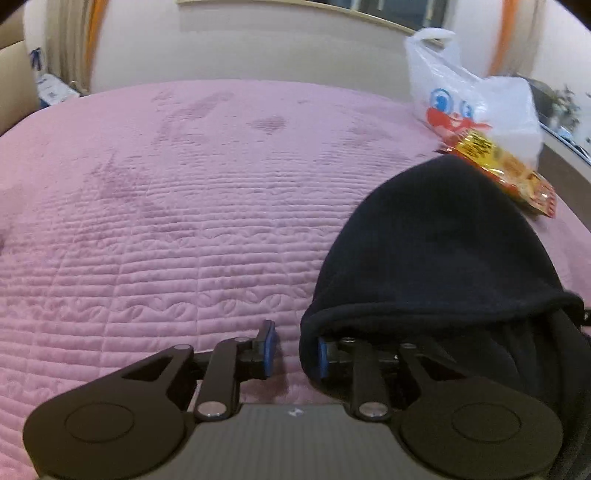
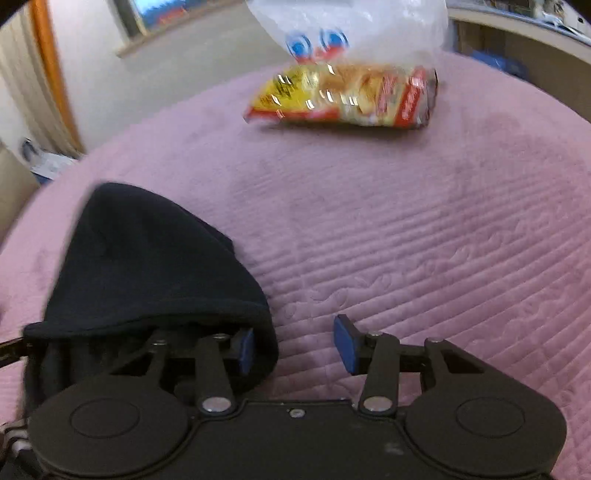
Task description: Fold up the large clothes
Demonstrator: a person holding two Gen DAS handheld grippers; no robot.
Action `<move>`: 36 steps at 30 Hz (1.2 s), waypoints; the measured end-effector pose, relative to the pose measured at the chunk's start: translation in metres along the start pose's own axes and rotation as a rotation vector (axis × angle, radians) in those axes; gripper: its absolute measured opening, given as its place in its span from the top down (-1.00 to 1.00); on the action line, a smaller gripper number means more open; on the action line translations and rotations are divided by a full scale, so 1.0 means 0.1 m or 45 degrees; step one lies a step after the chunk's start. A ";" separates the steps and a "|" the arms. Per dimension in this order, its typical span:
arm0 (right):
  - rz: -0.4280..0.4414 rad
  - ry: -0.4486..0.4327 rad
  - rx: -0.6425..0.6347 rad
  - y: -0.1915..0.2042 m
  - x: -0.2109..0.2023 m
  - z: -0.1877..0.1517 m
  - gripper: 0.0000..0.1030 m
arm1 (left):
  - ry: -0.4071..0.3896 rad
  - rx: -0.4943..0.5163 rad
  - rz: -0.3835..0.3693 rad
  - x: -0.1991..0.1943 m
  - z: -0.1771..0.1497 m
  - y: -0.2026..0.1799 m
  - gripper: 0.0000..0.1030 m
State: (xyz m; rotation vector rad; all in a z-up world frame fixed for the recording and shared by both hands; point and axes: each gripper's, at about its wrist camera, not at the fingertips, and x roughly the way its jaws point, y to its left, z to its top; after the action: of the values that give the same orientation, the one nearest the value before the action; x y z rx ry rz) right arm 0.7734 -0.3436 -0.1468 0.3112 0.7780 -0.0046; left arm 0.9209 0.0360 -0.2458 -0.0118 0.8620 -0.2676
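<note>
A black fleece garment [image 1: 436,251] lies bunched on the pink quilted bed [image 1: 184,206]. In the left wrist view it drapes over the right finger of my left gripper [image 1: 295,350], which is open. In the right wrist view the same black garment [image 2: 147,266] drapes over the left finger of my right gripper [image 2: 295,349], which is also open. Each gripper's other finger is bare over the quilt. Nothing is pinched between the pads.
A white plastic bag [image 1: 465,92] with a cartoon face and a yellow-red snack packet [image 1: 506,170] lie at the bed's far right; the packet [image 2: 343,98] and the bag [image 2: 343,33] show ahead in the right wrist view. A headboard [image 1: 280,48] stands behind the bed.
</note>
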 end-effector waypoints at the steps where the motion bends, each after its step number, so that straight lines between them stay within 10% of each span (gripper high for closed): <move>1: 0.025 -0.015 -0.022 -0.02 -0.12 0.00 -0.27 | -0.014 0.012 -0.040 -0.11 0.00 0.04 0.48; 11: 0.112 -0.173 -0.262 0.28 -0.53 0.28 -0.29 | -0.186 -0.040 -0.134 -0.87 0.35 0.38 0.26; 16: 0.150 -0.141 -0.414 0.80 0.07 0.55 -0.49 | -0.041 -0.027 -0.335 -0.23 0.86 0.03 0.21; 23: 0.187 0.048 -0.325 0.80 0.84 0.68 -0.51 | 0.238 0.244 -0.335 0.80 0.99 -0.48 0.15; 28: 0.188 0.134 -0.242 0.69 1.05 0.69 -0.57 | 0.257 0.229 -0.332 1.00 1.01 -0.51 0.13; 30: 0.222 0.143 -0.274 0.73 1.00 0.70 -0.27 | 0.272 0.226 -0.325 1.01 1.03 -0.54 0.22; 32: 0.275 0.156 -0.297 0.80 0.88 0.70 0.78 | 0.273 0.235 -0.346 0.94 1.00 -0.56 0.95; 36: 0.290 0.019 -0.466 0.97 0.33 0.62 0.84 | 0.133 0.312 -0.381 0.43 0.88 -0.62 1.00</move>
State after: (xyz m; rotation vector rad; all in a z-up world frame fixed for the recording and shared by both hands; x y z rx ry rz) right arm 0.8514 -0.2645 -0.1018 0.0500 0.7387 0.3514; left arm 0.9994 -0.0428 -0.2126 0.1031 0.9259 -0.6576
